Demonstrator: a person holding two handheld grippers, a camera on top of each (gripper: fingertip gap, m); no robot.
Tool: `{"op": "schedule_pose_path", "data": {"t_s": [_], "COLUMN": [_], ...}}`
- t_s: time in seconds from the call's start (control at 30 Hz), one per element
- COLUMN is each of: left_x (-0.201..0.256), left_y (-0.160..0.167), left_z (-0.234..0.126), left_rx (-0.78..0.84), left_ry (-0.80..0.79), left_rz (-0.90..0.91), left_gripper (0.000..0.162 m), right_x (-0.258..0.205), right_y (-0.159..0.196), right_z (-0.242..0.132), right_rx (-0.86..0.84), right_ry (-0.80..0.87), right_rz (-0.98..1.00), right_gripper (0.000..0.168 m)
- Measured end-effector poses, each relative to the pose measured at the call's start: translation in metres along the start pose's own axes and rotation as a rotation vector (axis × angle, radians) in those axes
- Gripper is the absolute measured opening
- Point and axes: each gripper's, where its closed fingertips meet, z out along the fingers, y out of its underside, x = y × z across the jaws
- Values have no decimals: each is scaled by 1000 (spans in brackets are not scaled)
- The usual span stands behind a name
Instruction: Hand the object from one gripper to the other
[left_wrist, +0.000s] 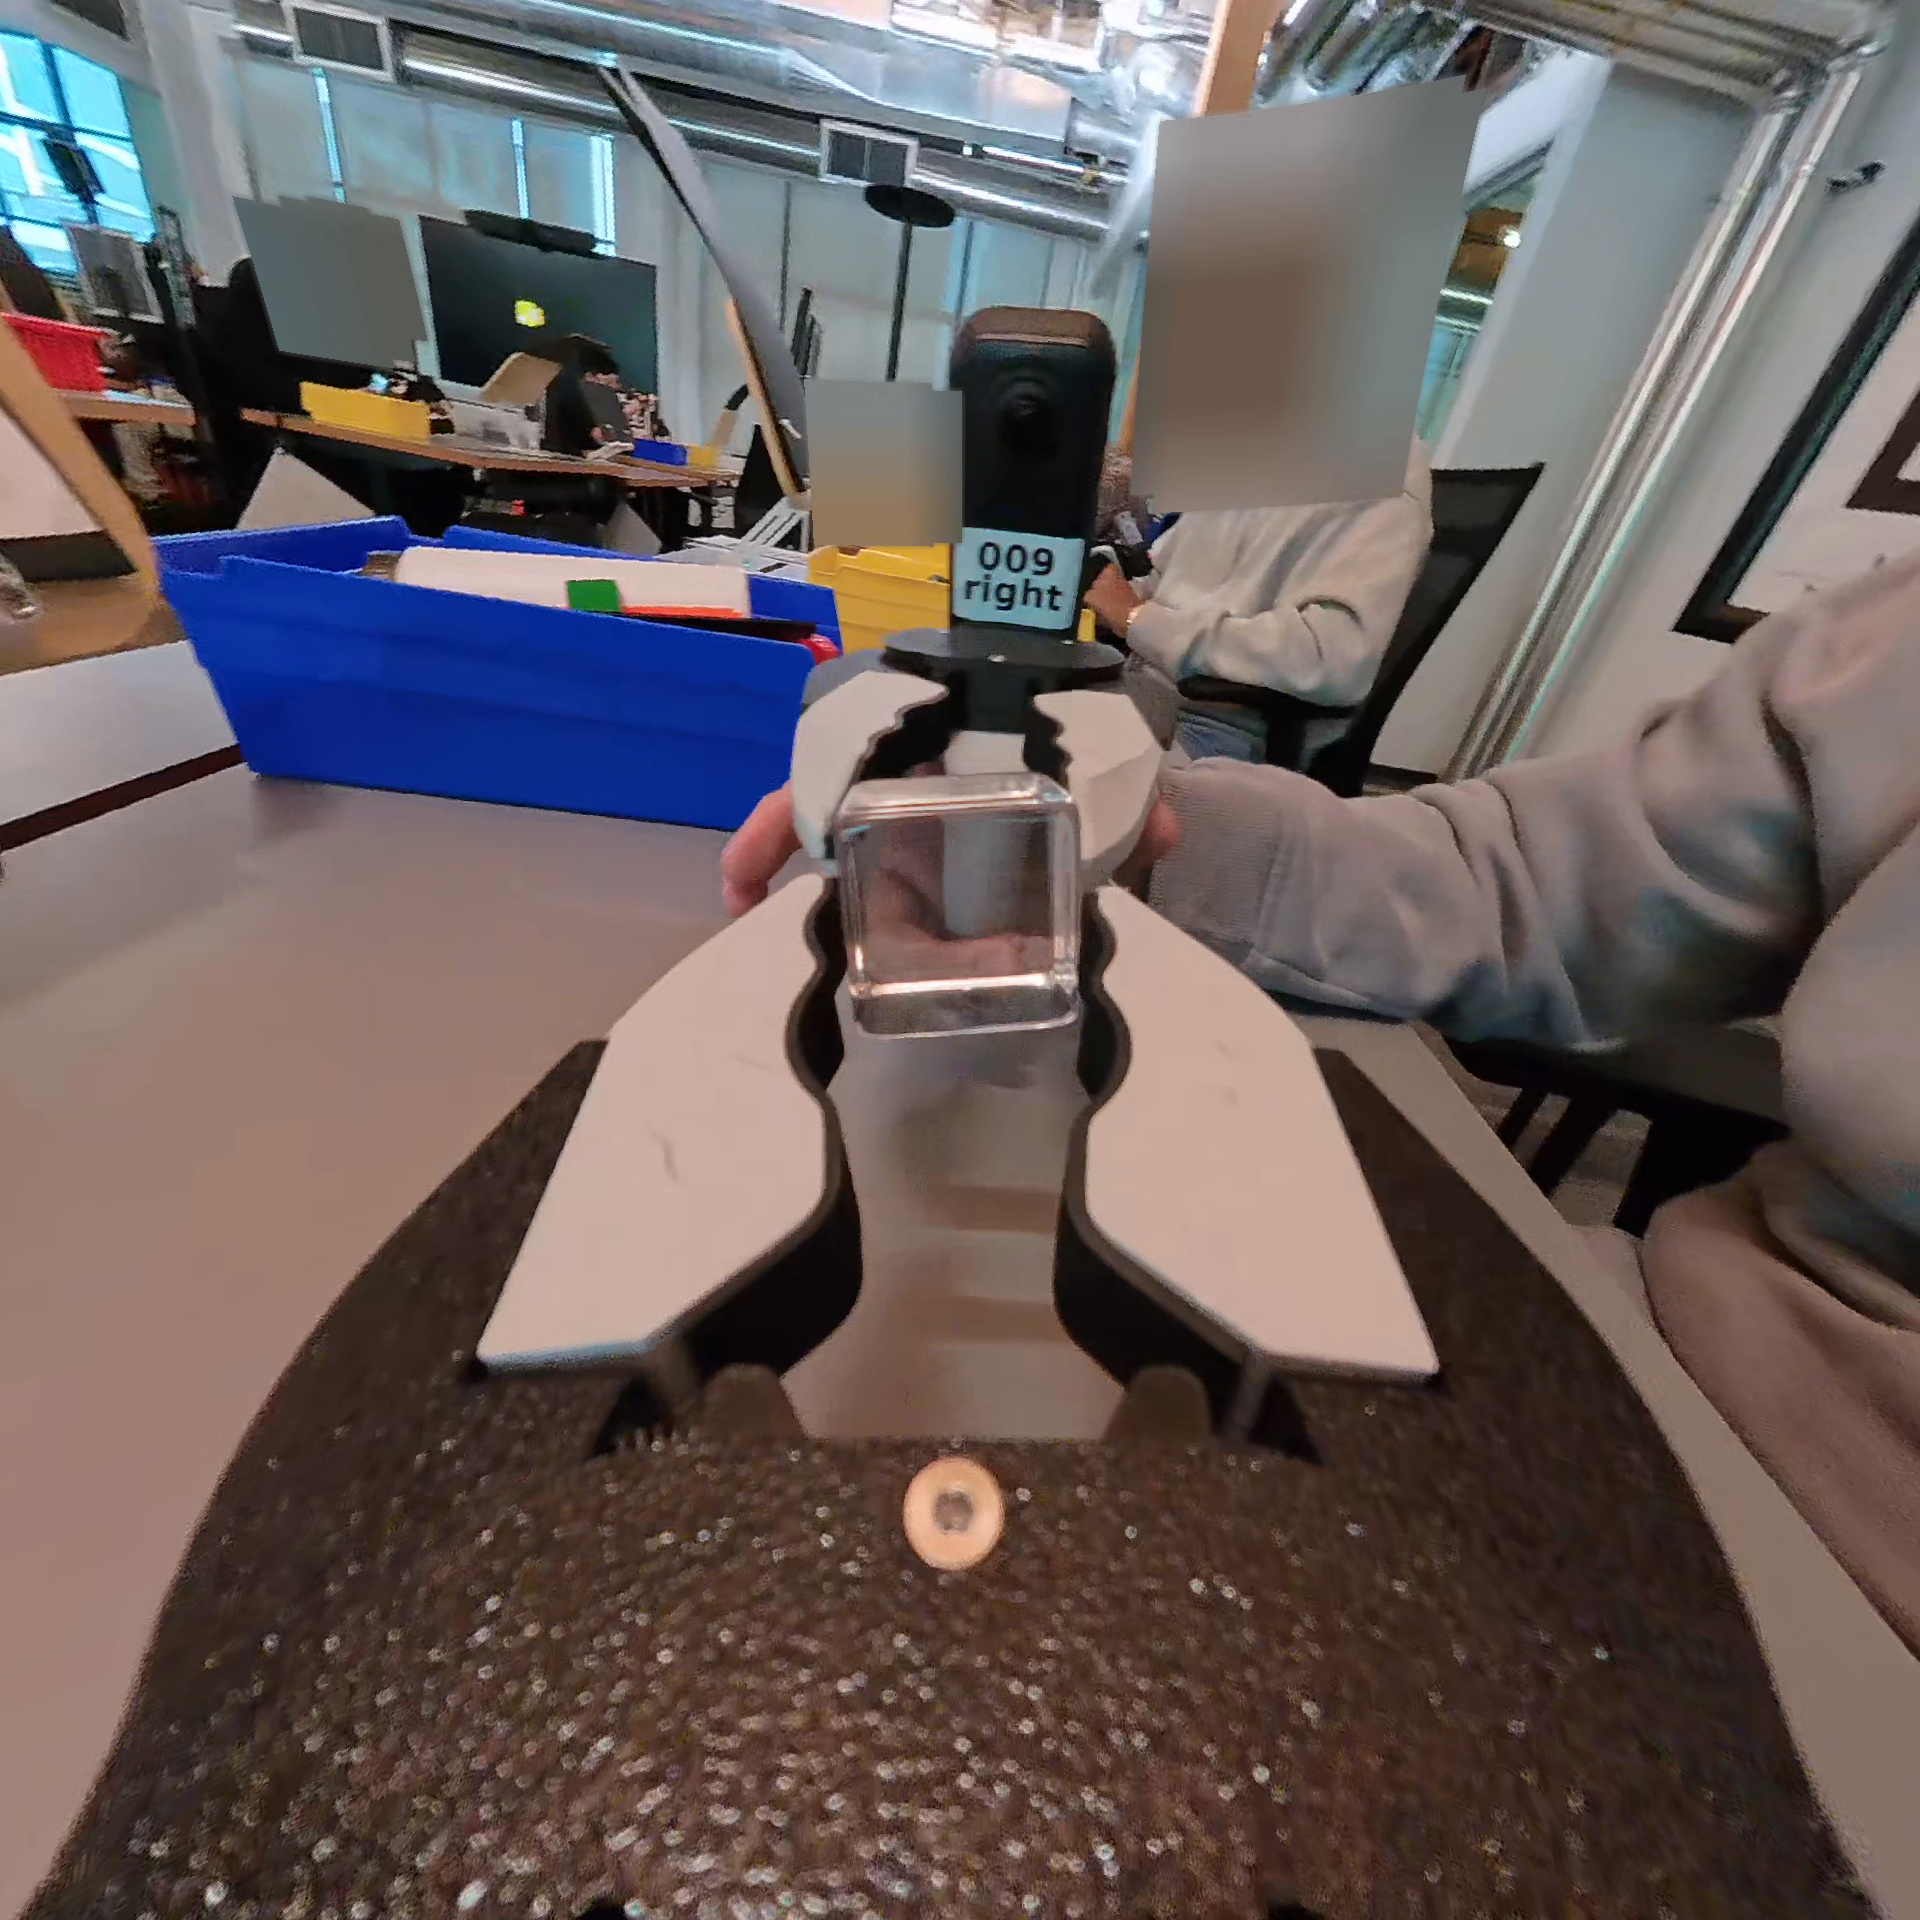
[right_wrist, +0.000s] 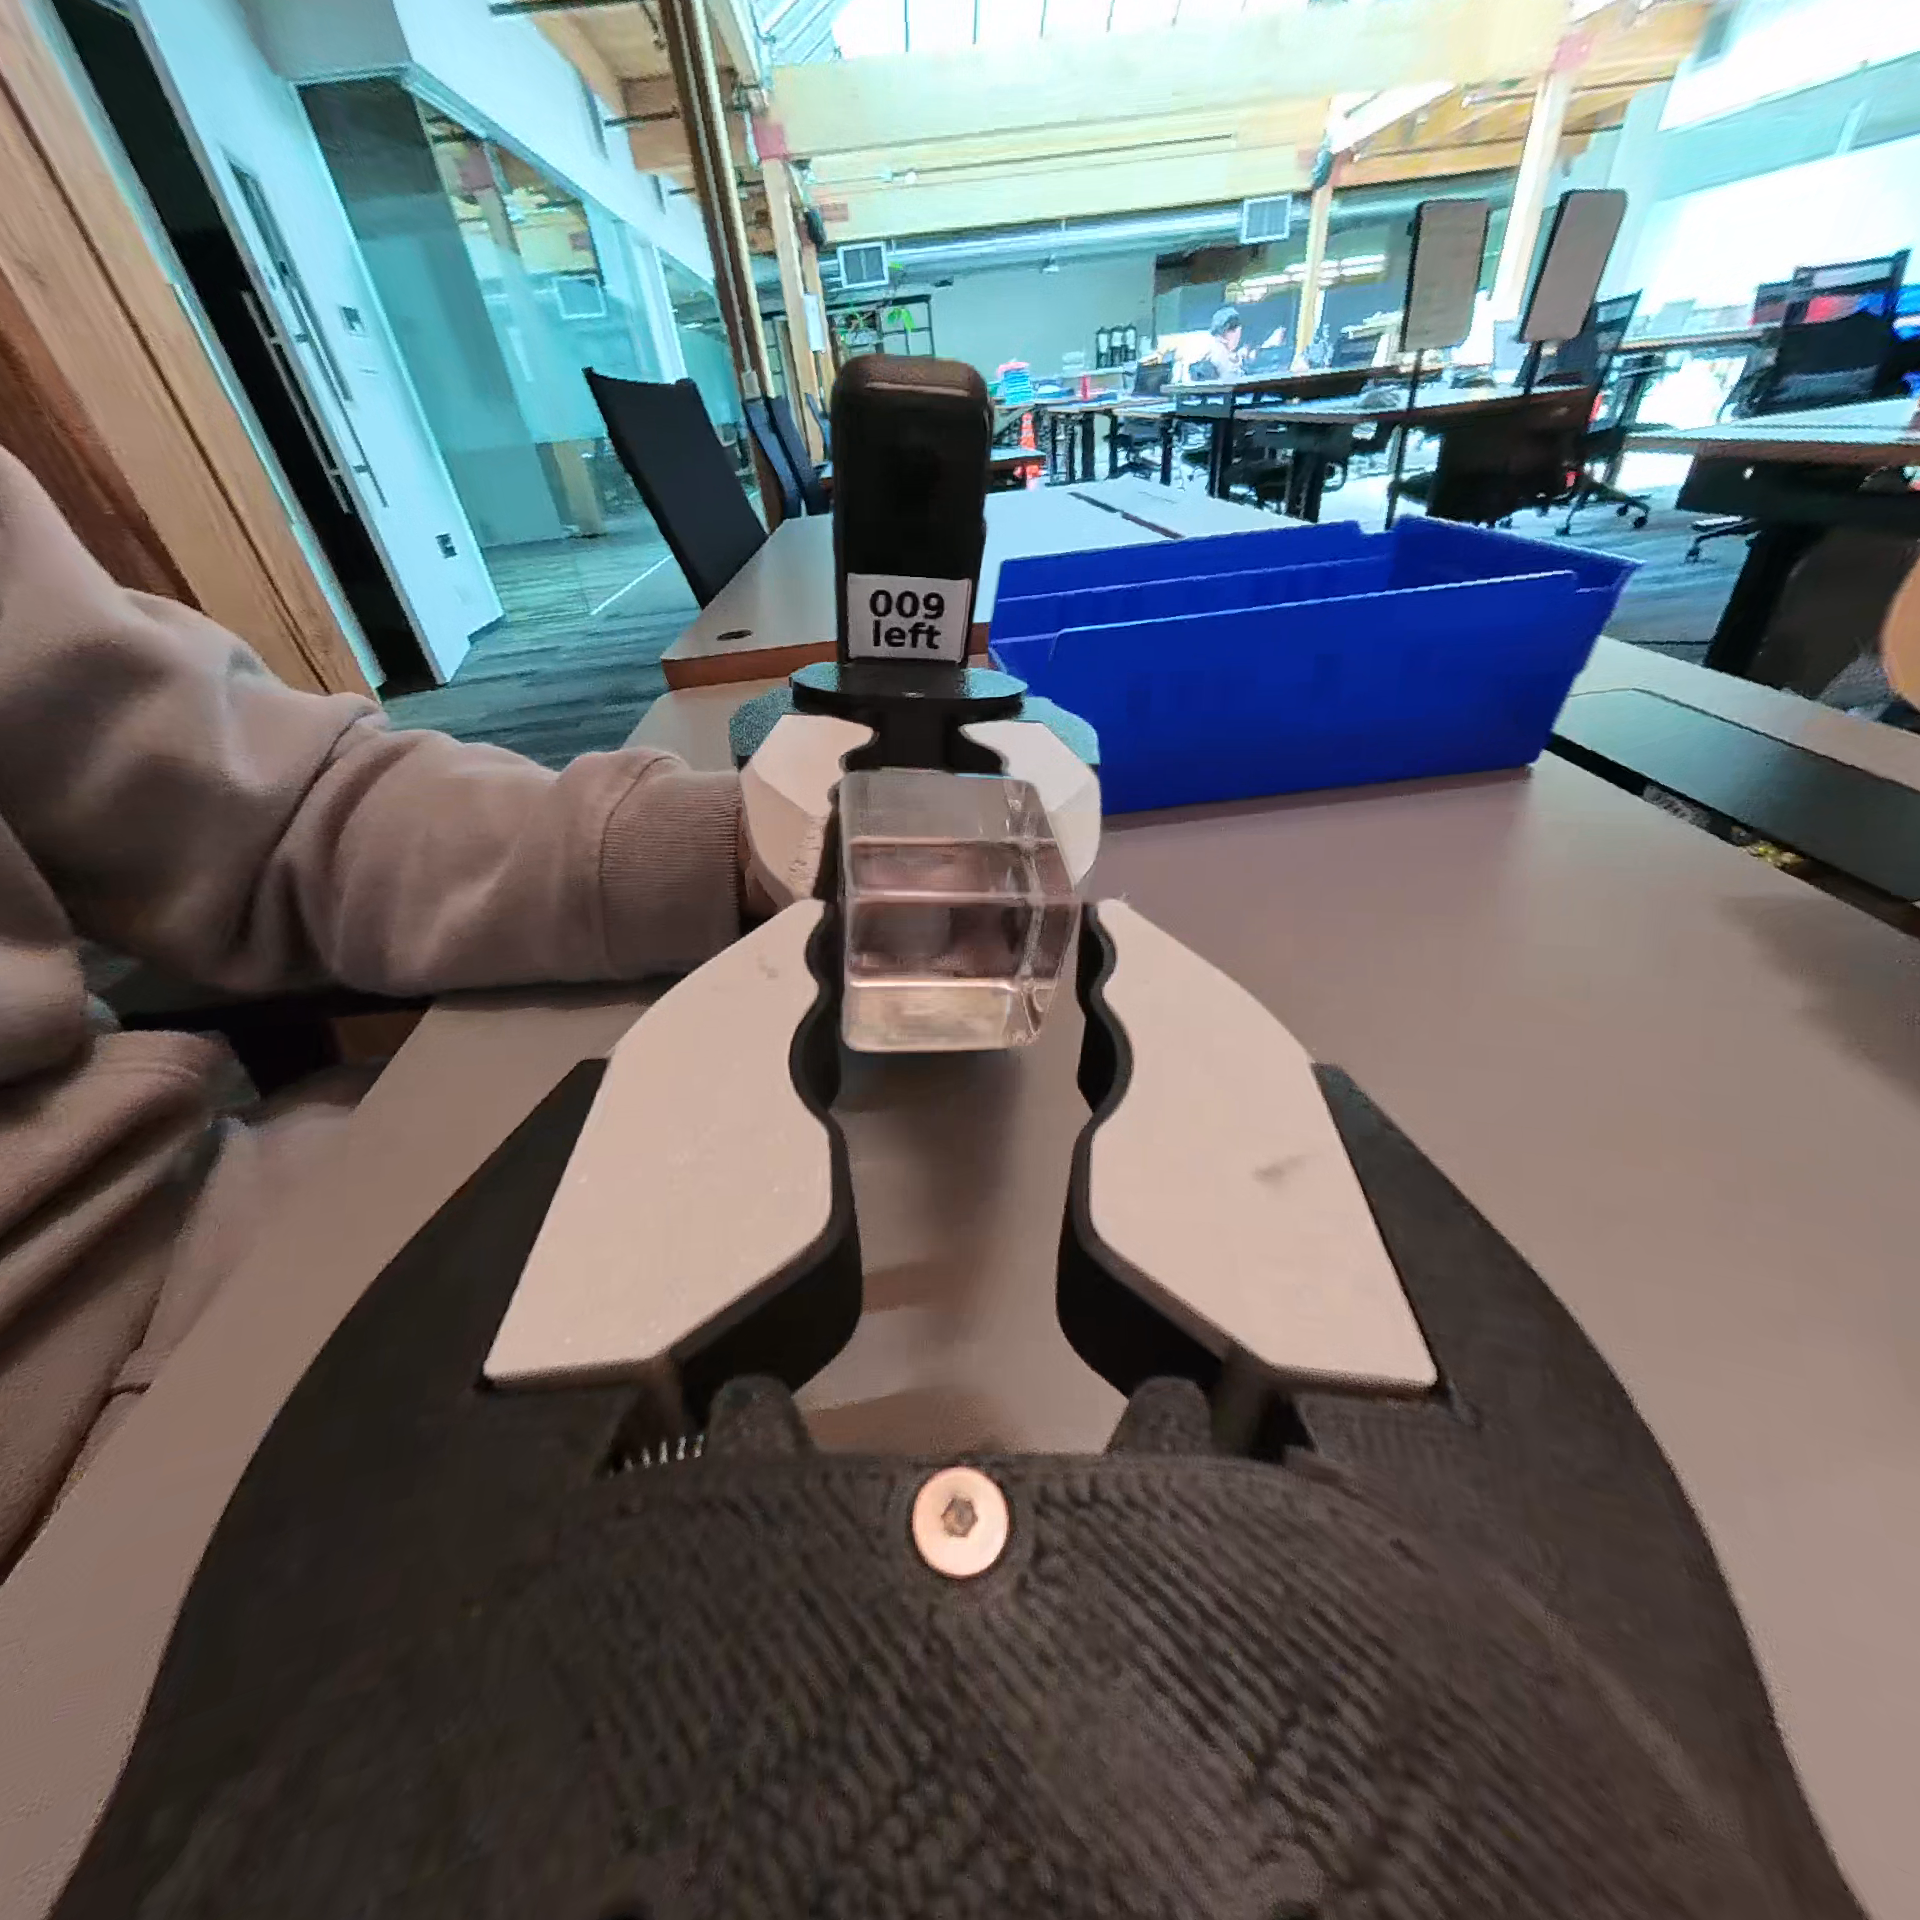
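A clear cube (left_wrist: 956, 914) is held above the grey table (left_wrist: 312, 987), between both grippers, which face each other tip to tip. My left gripper (left_wrist: 956, 925) has its fingers pressed against the cube's near sides. My right gripper (left_wrist: 961, 779), held by a hand in a grey sleeve (left_wrist: 1507, 894), closes on the cube's far part. In the right wrist view the right gripper (right_wrist: 956, 956) closes on the cube (right_wrist: 956, 925), with the right pad only just at its edge. The left gripper (right_wrist: 925, 821) holds the far end.
A blue bin (left_wrist: 468, 686) holding several items stands on the table beyond the grippers; it also shows in the right wrist view (right_wrist: 1299, 675). A yellow bin (left_wrist: 873, 592) sits behind it. A person (left_wrist: 1278, 613) sits on a chair at the back right. My left and right fingertips are right by each other.
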Motion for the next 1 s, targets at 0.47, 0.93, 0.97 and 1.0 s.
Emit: {"op": "schedule_pose_path", "data": {"t_s": [0.47, 0.93, 0.97, 1.0], "left_x": [-44, -50, -46, -38], "left_y": [-4, 0, 0, 0], "left_z": [-1, 4, 5, 6], "left_rx": [-73, -116, -85, -58], "left_ry": [-572, -646, -559, -449], "left_rz": [330, 313, 254, 196], "left_gripper": [54, 44, 44, 44], "right_x": [62, 40, 37, 36], "right_y": [-4, -21, -24, -25], "right_z": [-16, -9, -12, -14], "right_rx": [166, 319, 325, 320], "right_ry": [522, 288, 226, 173], "right_rz": [117, 161, 179, 198], "right_gripper": [43, 55, 56, 58]}}
